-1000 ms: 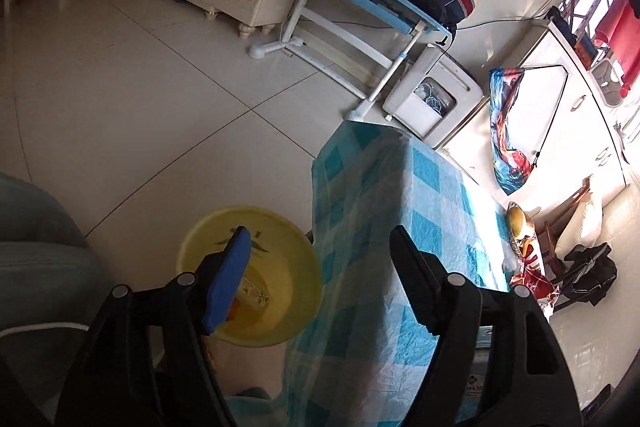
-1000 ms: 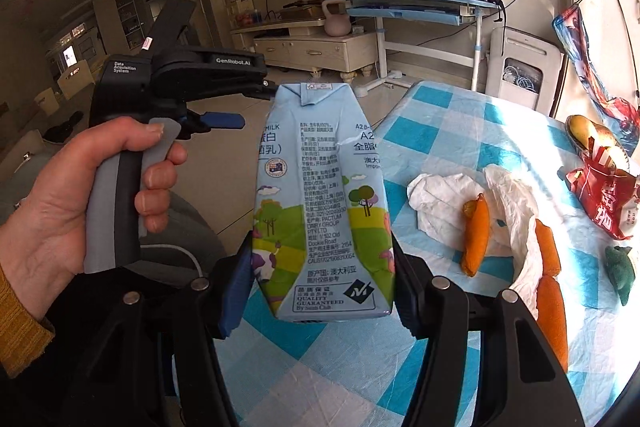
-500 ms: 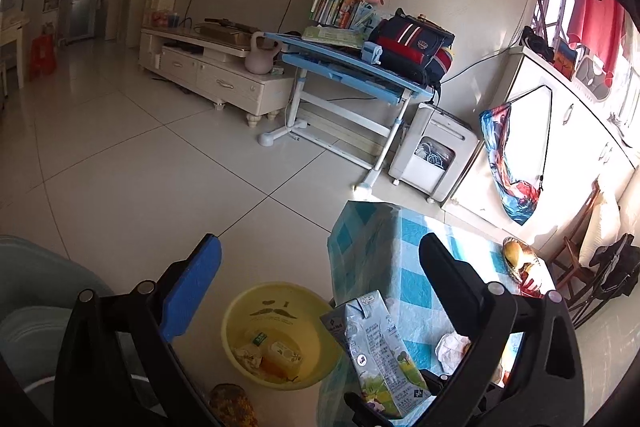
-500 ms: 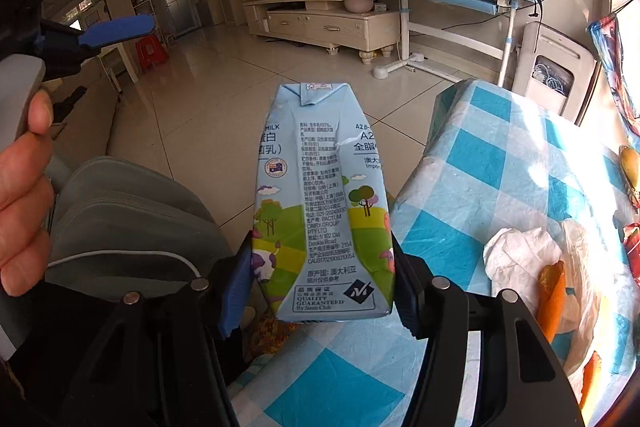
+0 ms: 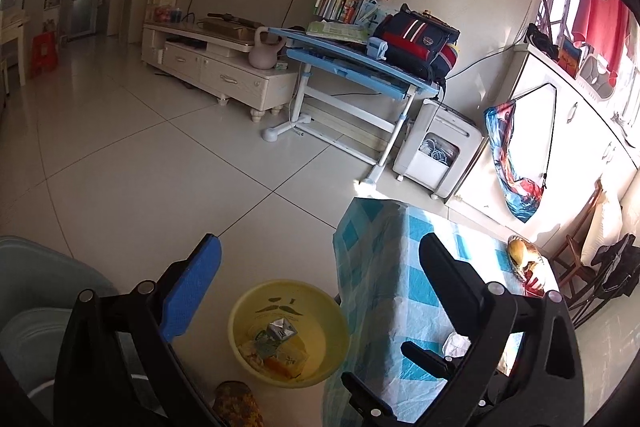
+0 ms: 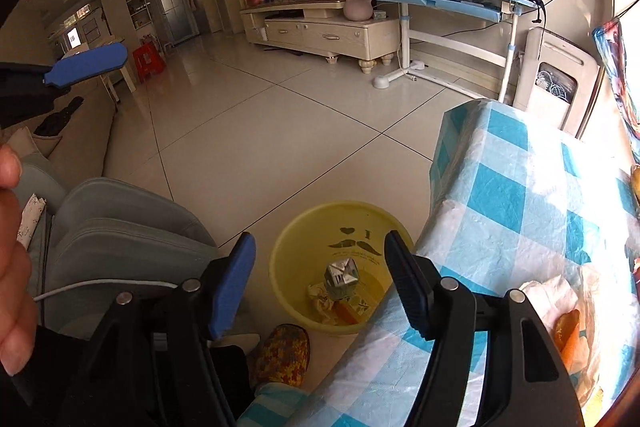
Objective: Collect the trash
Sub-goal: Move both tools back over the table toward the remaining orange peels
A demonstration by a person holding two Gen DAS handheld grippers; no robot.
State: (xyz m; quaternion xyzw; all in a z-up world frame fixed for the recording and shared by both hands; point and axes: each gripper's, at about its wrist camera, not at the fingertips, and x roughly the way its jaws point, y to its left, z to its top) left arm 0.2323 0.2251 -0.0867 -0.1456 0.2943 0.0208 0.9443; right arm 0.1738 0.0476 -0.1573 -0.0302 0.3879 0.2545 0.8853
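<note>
The right gripper [image 6: 320, 279] hangs above the yellow basin [image 6: 296, 239], its jaws parted and empty; they have just been opening, and nothing sits between them. The milk carton [image 6: 341, 277] lies inside the basin, end up, on top of other scraps: crumpled paper and an orange piece. The basin stands on the tiled floor [image 6: 280, 131], just beside the hanging edge of the blue-and-white checked cloth that covers the tabletop [image 6: 520, 187]. The left gripper [image 5: 316, 267] is spread wide with nothing between its blue pad and its black finger; it too has just been opening. Seen from the left wrist, the same basin [image 5: 320, 311] sits low between the jaws and well below them, with the carton [image 5: 282, 330] visible among the wrappers in it. On the tabletop, at the right edge of the right wrist view, a white tissue [image 6: 548, 291] and orange peel [image 6: 568, 331] lie touching one another. A patterned slipper [image 6: 284, 355] rests on the floor near the basin's rim. A grey chair [image 6: 120, 223] stands to the left of the basin. Part of a person's hand [image 6: 12, 267] shows at the left border of the right wrist view.
</note>
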